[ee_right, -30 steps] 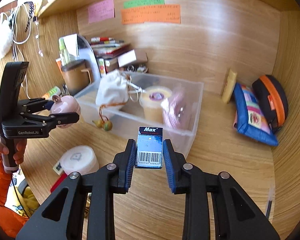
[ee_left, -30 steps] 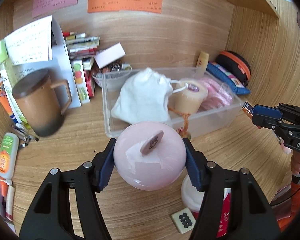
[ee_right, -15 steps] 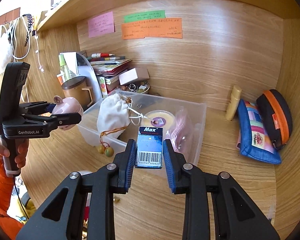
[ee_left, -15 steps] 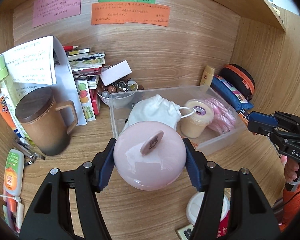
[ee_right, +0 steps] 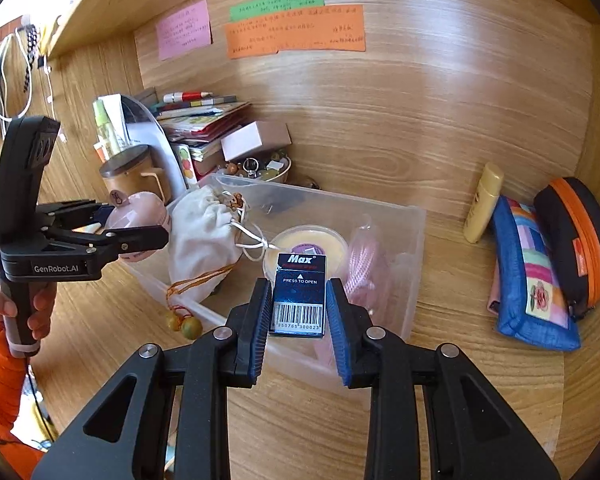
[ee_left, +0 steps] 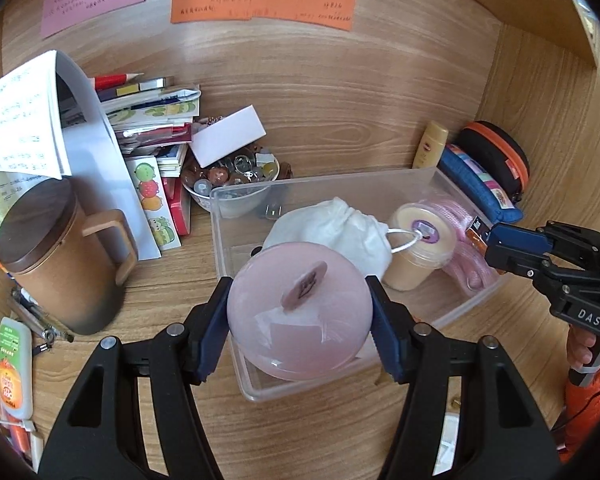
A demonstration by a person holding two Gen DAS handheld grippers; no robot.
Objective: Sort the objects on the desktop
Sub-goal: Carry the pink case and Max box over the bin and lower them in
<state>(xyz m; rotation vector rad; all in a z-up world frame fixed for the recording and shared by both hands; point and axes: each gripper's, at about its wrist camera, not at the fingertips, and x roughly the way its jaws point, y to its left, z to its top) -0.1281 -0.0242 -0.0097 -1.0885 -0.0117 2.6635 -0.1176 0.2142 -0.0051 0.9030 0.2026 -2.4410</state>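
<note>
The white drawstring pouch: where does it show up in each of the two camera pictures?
Left wrist view: white drawstring pouch sits mid-picture inside the clear plastic bin, just behind the held pink round object.
Right wrist view: pouch lies left of centre, in the bin's left end.
Shared landmark: orange note.

Pink round jar (ee_left: 300,312), glossy, small tab on lid, held above near-left corner of clear bin (ee_left: 440,176). Dark blue "Max" staple box (ee_right: 300,294), barcode end nearest camera, held upright over bin's near wall. Bin holds white pouch (ee_left: 340,228), yellow tub (ee_left: 416,248), pink bundle (ee_left: 460,240).
</note>
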